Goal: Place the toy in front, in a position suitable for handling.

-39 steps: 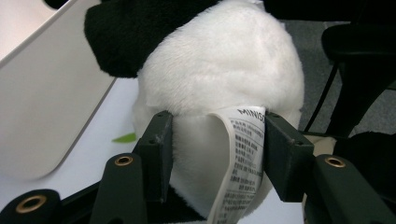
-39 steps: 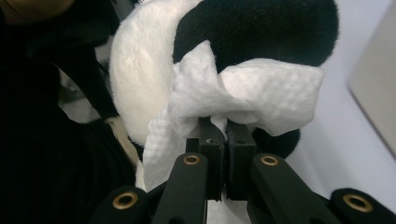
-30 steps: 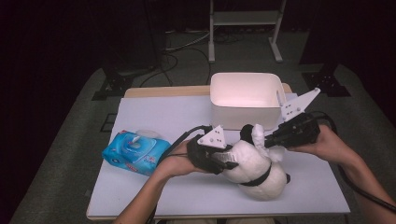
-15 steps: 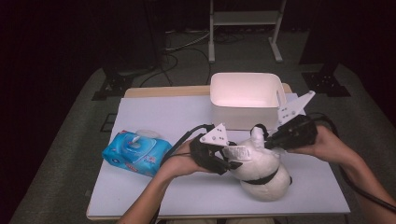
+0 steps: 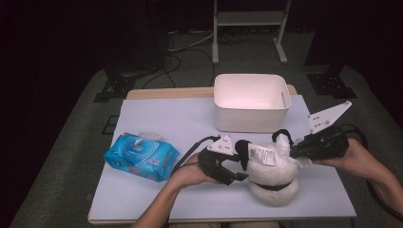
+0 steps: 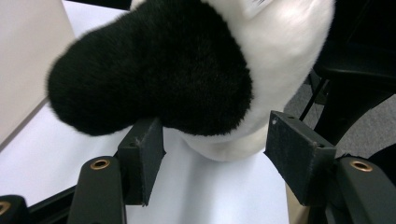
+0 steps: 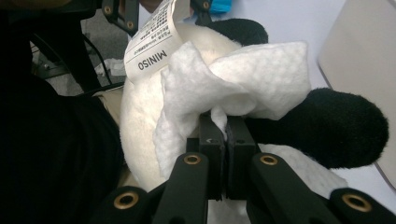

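Now right gripper clamps wipe against plush panda; left gripper opening, unclamped beside panda's limb.

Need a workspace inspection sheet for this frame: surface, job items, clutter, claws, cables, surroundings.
Surface: pale table, wood edge at back.
Job's things: plush toy lying on table; white wipe against it.
Clutter: blue wipes pack at left; white bin at back.
Claws: right claw shut on wipe; left claw open, jaws just been opening, astride the plush's black limb.
Cables: black cable trailing from left claw.
Surroundings: dark floor, metal stand.
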Action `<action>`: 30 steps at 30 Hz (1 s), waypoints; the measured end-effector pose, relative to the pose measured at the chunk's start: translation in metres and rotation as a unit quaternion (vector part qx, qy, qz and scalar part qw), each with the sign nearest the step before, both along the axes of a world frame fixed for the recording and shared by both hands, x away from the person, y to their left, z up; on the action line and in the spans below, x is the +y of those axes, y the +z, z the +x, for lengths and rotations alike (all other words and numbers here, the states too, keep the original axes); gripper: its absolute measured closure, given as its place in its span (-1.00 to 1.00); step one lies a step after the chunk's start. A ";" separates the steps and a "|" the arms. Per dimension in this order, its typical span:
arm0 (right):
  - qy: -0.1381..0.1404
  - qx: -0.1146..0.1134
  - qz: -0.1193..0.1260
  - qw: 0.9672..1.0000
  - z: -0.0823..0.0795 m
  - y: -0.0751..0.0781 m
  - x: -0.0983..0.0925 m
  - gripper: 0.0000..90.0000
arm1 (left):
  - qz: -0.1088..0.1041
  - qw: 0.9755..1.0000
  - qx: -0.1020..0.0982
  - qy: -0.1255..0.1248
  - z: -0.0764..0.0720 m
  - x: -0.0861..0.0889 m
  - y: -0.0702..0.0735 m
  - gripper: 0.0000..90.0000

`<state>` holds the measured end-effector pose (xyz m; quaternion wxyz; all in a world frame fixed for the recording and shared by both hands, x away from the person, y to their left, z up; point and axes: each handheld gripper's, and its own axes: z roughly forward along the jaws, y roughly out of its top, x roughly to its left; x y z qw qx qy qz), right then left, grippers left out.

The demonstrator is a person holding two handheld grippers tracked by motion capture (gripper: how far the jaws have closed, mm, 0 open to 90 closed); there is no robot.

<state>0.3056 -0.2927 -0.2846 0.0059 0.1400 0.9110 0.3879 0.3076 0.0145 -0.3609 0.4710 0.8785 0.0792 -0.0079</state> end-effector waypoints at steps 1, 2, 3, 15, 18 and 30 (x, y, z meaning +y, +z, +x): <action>0.000 0.000 0.003 1.000 0.000 0.000 -0.001 0.94 | -0.009 1.000 0.003 0.000 0.001 -0.001 -0.001 -0.18; 0.001 -0.001 0.007 1.000 -0.001 0.000 -0.001 0.94 | -0.016 1.000 0.001 0.002 0.002 -0.001 -0.001 -0.16; 0.001 -0.003 0.012 1.000 -0.001 0.000 -0.001 0.94 | -0.019 1.000 0.002 0.002 0.003 -0.001 -0.001 -0.13; 0.015 -0.006 0.056 0.998 0.010 0.005 0.020 0.94 | -0.026 0.999 -0.033 0.031 0.006 0.027 0.027 -0.03; 0.022 -0.005 0.064 0.998 0.014 0.002 0.029 0.94 | -0.018 0.998 -0.043 0.040 0.005 0.040 0.034 -0.03; 0.031 -0.002 0.048 0.998 0.010 -0.009 0.037 0.93 | -0.018 1.000 -0.010 0.023 0.003 0.051 0.024 -0.29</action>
